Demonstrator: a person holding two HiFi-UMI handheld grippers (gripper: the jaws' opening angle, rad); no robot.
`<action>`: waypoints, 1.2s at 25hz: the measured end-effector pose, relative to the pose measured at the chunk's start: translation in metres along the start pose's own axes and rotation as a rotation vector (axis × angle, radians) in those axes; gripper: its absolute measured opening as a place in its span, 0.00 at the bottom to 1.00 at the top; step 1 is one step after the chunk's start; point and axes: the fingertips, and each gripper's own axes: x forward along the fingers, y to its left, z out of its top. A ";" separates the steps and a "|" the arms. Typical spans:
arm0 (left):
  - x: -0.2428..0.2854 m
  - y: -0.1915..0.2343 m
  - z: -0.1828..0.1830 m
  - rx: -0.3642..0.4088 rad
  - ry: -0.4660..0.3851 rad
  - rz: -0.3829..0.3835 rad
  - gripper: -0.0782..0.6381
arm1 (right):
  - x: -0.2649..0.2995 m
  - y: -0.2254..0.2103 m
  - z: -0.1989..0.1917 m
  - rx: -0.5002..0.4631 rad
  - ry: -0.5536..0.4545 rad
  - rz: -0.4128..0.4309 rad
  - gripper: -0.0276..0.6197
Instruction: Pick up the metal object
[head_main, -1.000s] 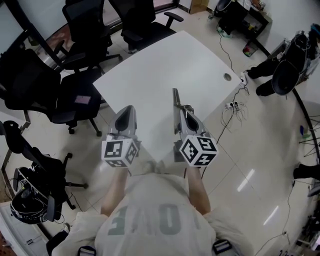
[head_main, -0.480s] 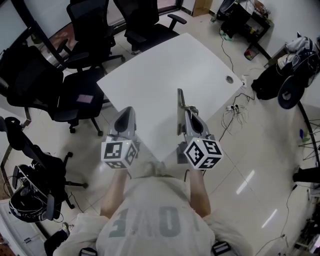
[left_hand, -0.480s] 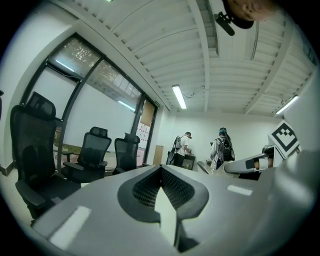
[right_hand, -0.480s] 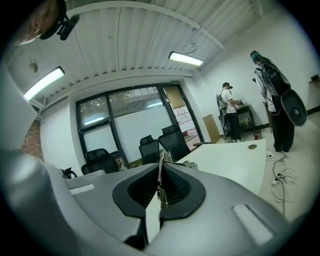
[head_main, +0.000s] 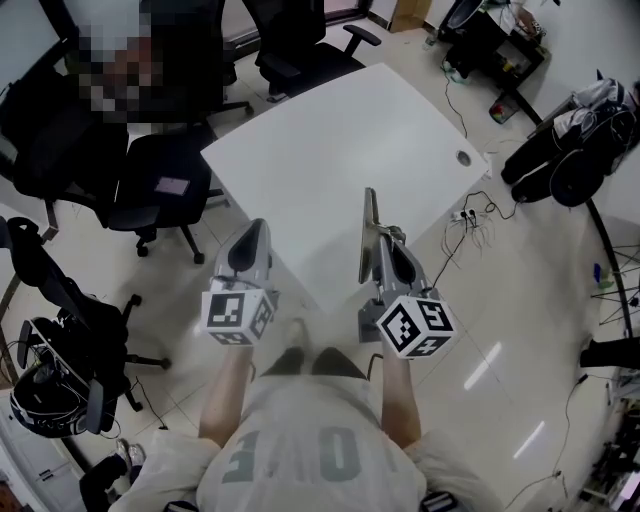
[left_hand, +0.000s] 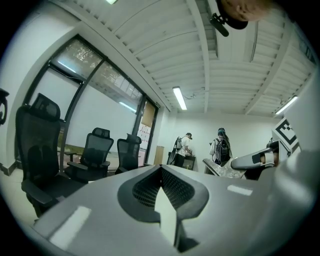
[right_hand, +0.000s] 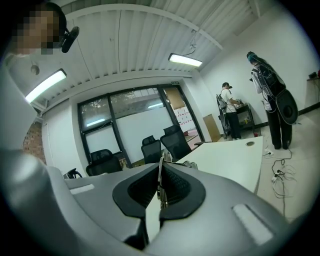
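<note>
The metal object (head_main: 367, 225) is a long flat strip that sticks forward out of my right gripper (head_main: 384, 242), which is shut on it above the near part of the white table (head_main: 330, 140). In the right gripper view the strip's thin edge (right_hand: 160, 172) runs between the pressed pads, with the table (right_hand: 230, 160) beyond. My left gripper (head_main: 250, 238) hangs level with the right one, over the table's near left edge. Its jaws (left_hand: 161, 175) are shut with nothing between them.
Black office chairs (head_main: 160, 170) crowd the table's left and far sides. A power strip with cables (head_main: 465, 212) lies on the floor to the right, near dark bags (head_main: 560, 150). A helmet (head_main: 40, 395) rests at lower left. People (right_hand: 230, 112) stand at the room's far end.
My right gripper, with the strip still in it, has drifted a little right and back toward my body. The left gripper has hardly moved. My feet now show under the table's near corner.
</note>
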 end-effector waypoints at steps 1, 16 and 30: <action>-0.008 0.000 0.000 0.001 -0.001 0.004 0.11 | -0.006 0.004 -0.001 -0.004 -0.005 0.005 0.08; -0.216 -0.121 -0.021 0.050 -0.047 0.032 0.11 | -0.253 0.016 -0.044 0.042 -0.094 0.054 0.08; -0.350 -0.167 0.006 0.055 -0.096 0.020 0.11 | -0.377 0.082 -0.056 0.060 -0.129 0.111 0.08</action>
